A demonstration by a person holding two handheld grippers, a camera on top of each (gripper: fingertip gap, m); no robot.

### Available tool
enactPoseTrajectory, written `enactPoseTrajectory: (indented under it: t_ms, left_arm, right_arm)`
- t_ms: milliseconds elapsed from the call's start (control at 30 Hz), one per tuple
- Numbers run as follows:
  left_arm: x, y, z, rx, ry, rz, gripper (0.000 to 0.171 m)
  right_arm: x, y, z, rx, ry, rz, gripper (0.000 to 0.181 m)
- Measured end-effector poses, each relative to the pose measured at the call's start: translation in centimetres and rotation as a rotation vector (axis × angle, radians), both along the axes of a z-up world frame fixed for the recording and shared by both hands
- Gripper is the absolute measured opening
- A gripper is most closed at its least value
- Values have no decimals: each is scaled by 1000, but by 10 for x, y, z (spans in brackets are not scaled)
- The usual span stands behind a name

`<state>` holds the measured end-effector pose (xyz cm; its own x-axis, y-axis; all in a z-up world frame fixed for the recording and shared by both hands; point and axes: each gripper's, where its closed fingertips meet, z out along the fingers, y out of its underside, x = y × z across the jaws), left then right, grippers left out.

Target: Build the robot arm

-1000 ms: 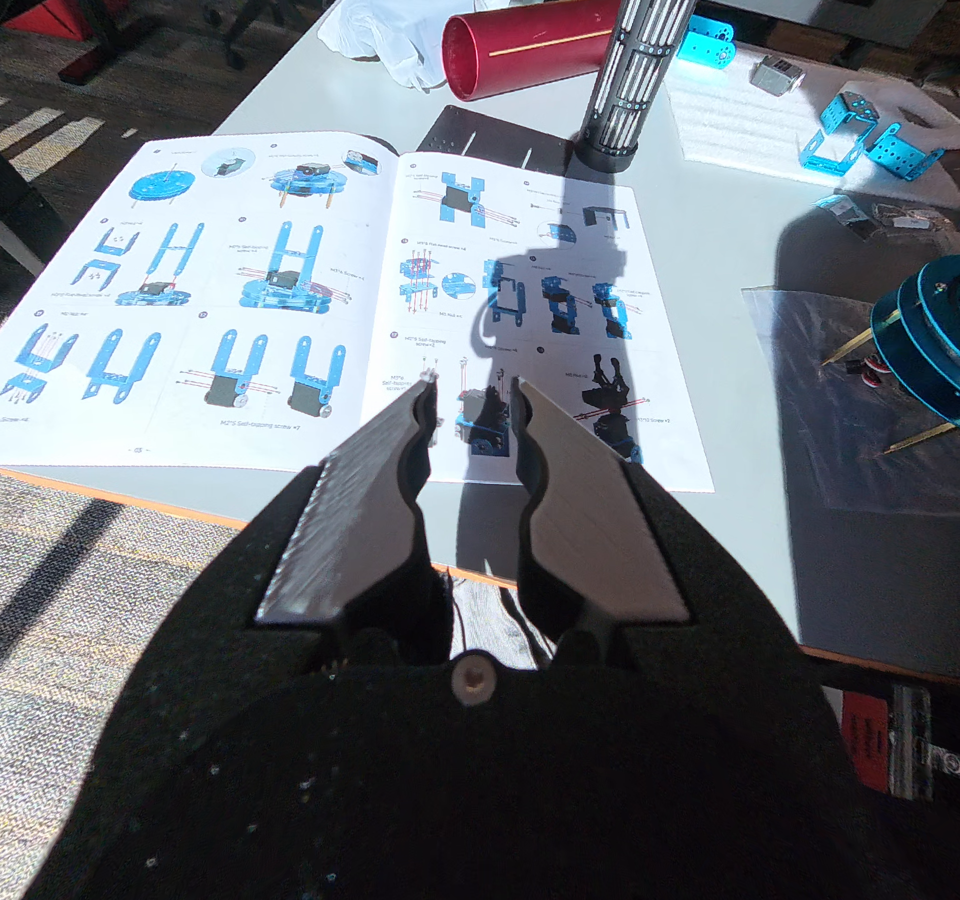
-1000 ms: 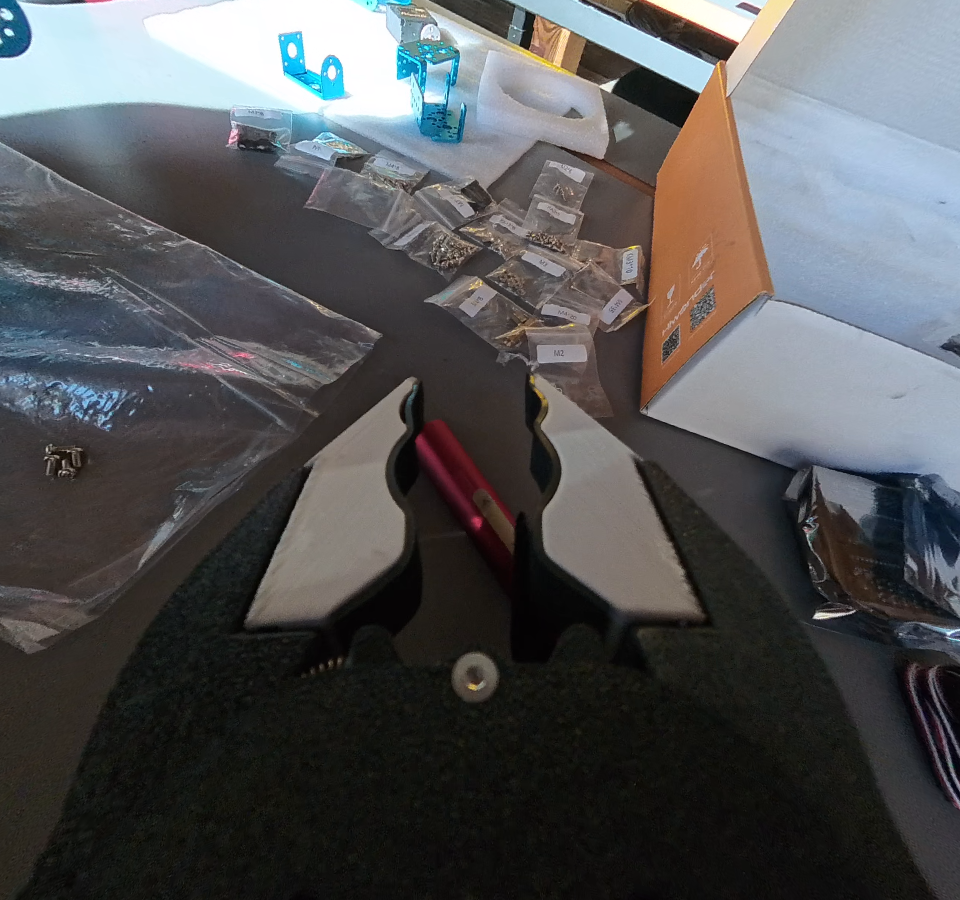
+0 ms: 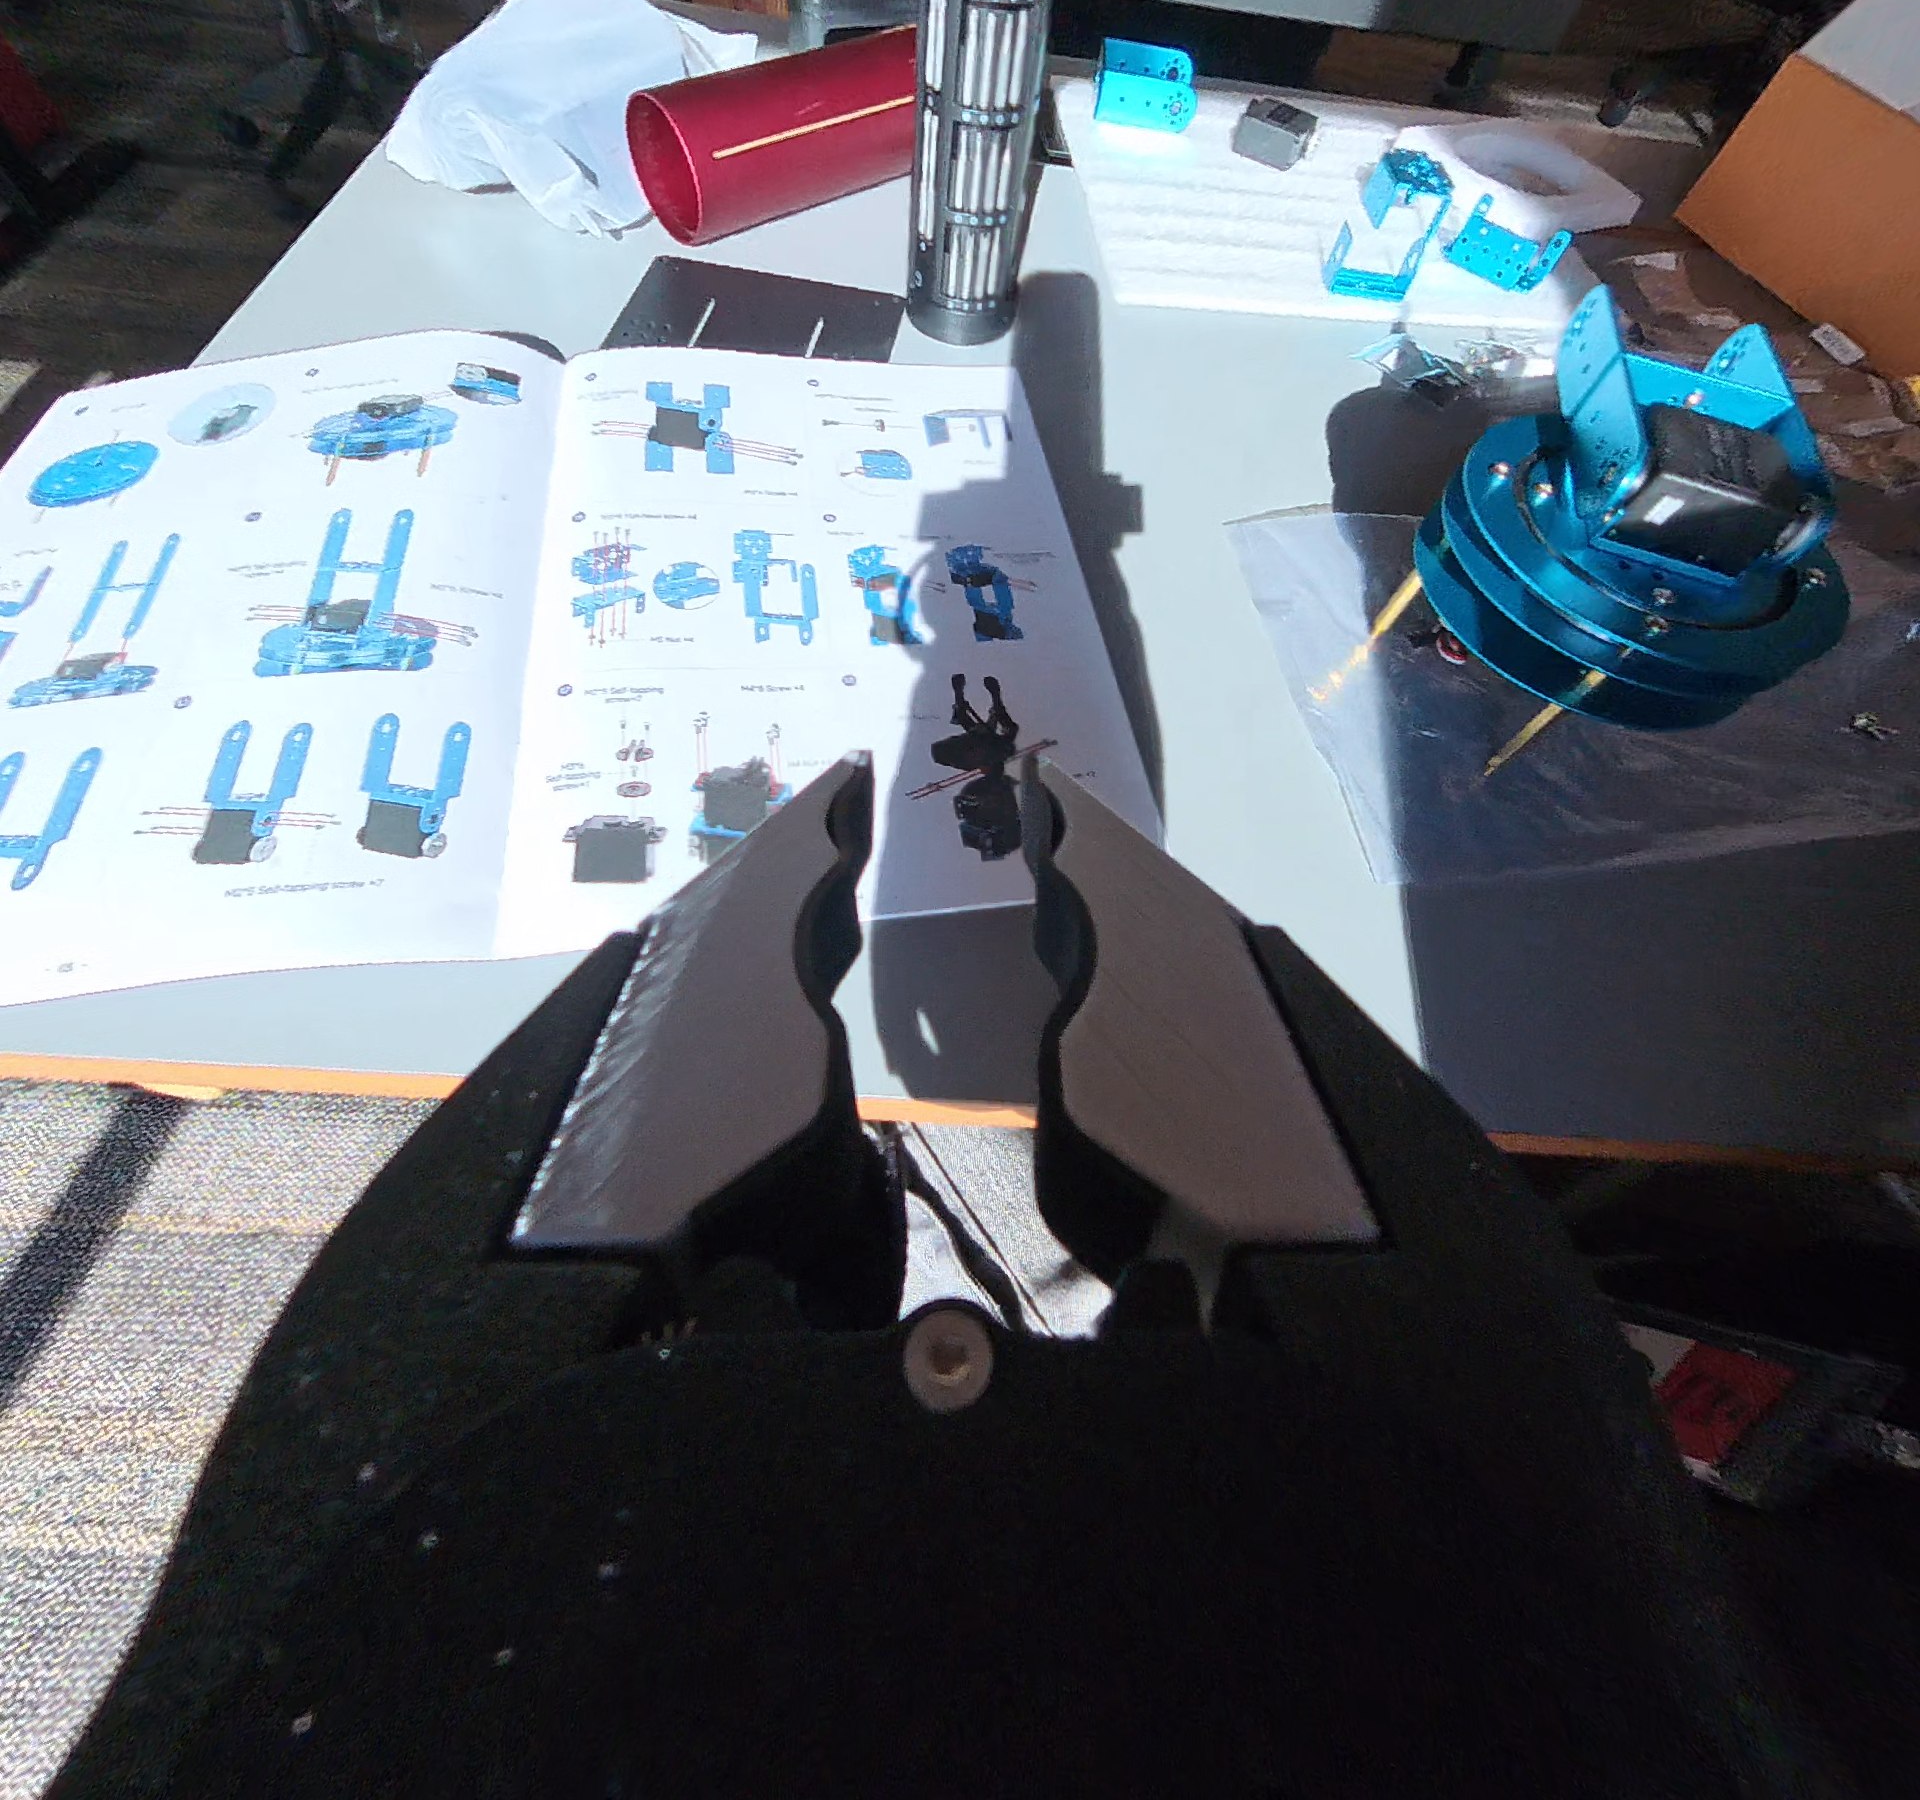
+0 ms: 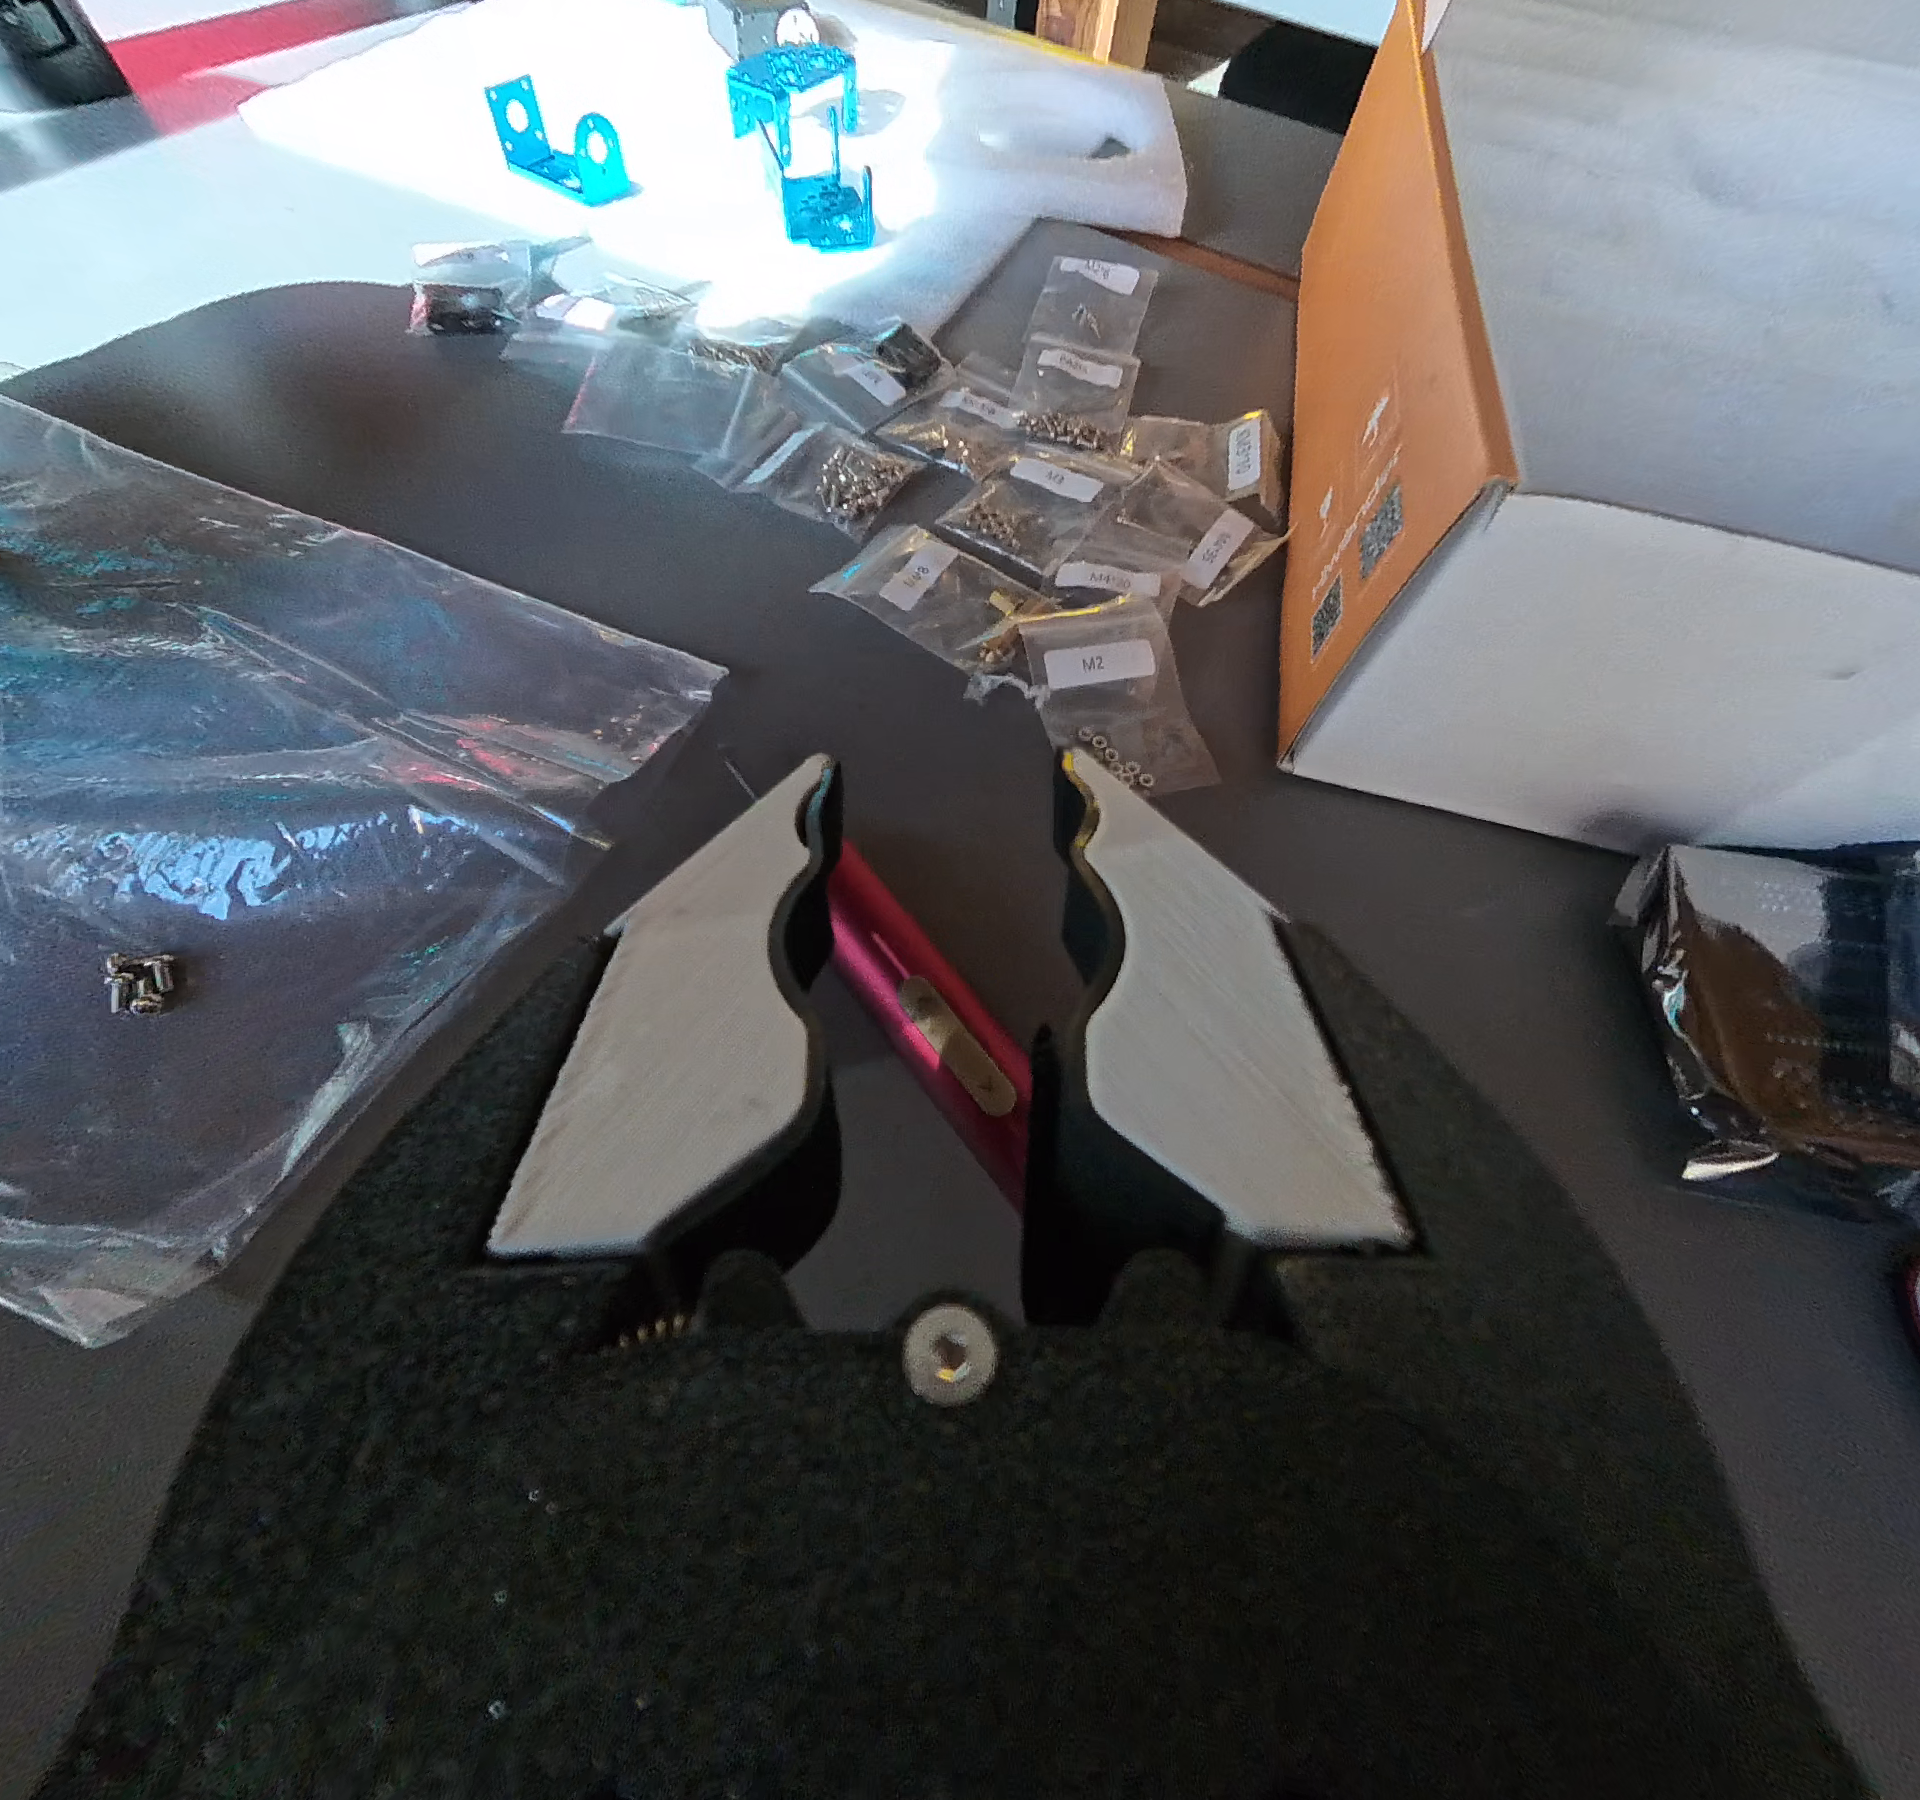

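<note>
Left gripper (image 3: 948,774) is parted and empty above the near edge of an open instruction booklet (image 3: 416,649); a blue round assembly (image 3: 1631,587) stands to its right. Right gripper (image 4: 945,779) is parted, straddling a magenta tool (image 4: 925,1012) on the table without clamping it; small bags of screws (image 4: 1039,524) and a cardboard box (image 4: 1558,503) lie beyond.

Both wrist views look obliquely down, close over table; share blue brackets (image 3: 1392,223).

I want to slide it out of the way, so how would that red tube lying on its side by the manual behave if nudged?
The red tube lies on its side, round and open-ended, so a sideways nudge would probably roll it. It looks hollow and thin-walled, so likely light. The crumpled white bag beside its mouth might stop it.
</note>
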<state>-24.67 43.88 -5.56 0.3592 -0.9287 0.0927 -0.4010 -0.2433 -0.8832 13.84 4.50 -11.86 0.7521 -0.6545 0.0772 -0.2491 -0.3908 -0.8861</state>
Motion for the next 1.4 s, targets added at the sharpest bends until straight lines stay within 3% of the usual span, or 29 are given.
enactPoseTrajectory:
  t_ms: [200,433,767,1100,1333,1400]
  left_arm:
    - [-4,-45,-11,-13,9,-71,27]
    - [-20,-98,-57,1,132,-116,27]
    - [-5,-182,-102,-26,179,-191,26]
    - [55,-214,-83,59,101,-246,23]
    - [69,-227,-81,106,123,-281,23]
    - [76,-222,-68,146,78,-263,23]
  right_arm:
    - [-13,2,8,3,-45,11,40]
    - [-37,11,23,28,-93,77,42]
    - [-64,25,2,-32,33,161,48]
    - [-78,28,-9,-22,168,198,53]
    - [-88,33,-6,-3,194,245,55]
    - [-91,34,-9,-8,214,257,57]
